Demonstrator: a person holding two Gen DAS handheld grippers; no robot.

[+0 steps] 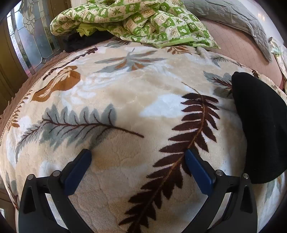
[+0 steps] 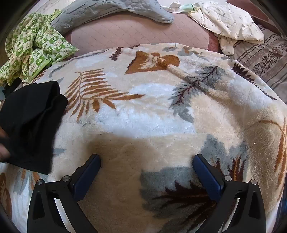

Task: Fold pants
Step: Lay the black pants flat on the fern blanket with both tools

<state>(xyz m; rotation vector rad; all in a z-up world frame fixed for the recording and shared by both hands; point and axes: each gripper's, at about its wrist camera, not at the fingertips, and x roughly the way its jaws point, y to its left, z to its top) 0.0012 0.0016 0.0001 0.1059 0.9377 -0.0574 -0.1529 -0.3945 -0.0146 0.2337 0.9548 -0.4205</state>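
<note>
The black pants (image 1: 260, 129) lie as a folded bundle on the cream leaf-patterned blanket (image 1: 125, 100). In the left wrist view they sit at the right edge. In the right wrist view the pants (image 2: 32, 125) sit at the left edge, with a creased upper corner. My left gripper (image 1: 138, 156) is open and empty above the blanket, left of the pants. My right gripper (image 2: 147, 161) is open and empty above the blanket (image 2: 143, 111), right of the pants. Neither gripper touches the pants.
A green and white patterned quilt (image 1: 129, 19) is heaped at the far side, also in the right wrist view (image 2: 34, 52). A grey quilted cover (image 2: 111, 9) and a cream pillow (image 2: 229, 21) lie behind on the pink bedspread (image 2: 140, 30). A window (image 1: 30, 35) stands far left.
</note>
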